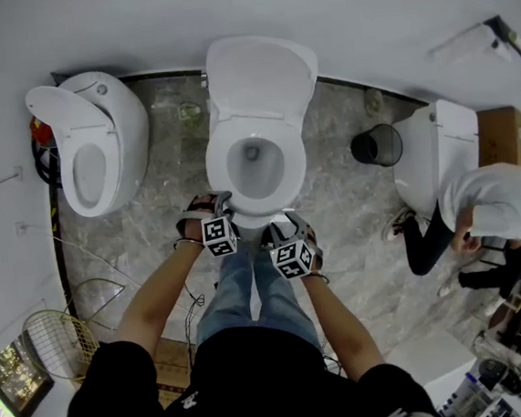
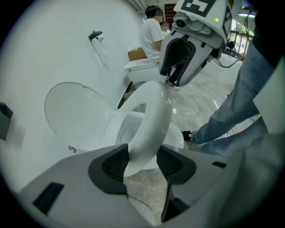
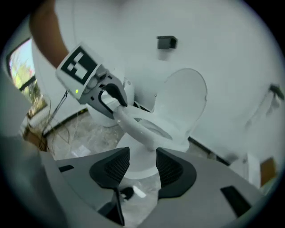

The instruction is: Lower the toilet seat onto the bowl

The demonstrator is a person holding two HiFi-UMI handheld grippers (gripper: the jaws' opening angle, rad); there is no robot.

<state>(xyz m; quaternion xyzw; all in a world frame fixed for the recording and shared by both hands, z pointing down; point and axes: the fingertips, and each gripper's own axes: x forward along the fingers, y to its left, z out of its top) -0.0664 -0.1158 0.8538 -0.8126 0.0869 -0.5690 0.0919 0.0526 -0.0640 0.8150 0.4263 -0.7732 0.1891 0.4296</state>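
The white toilet seat hangs tilted a little above the bowl, and the lid leans back against the wall. My left gripper is at the seat's front left. In the left gripper view, the seat rim fills the gap between the pads of the left gripper, which is shut on it. My right gripper is at the front right. In the right gripper view, the right gripper stands open, and the seat runs just past its fingertips.
A second toilet stands to the left and a third to the right, with a black bin between it and mine. A person crouches at the right. A wire basket and cables lie at the lower left.
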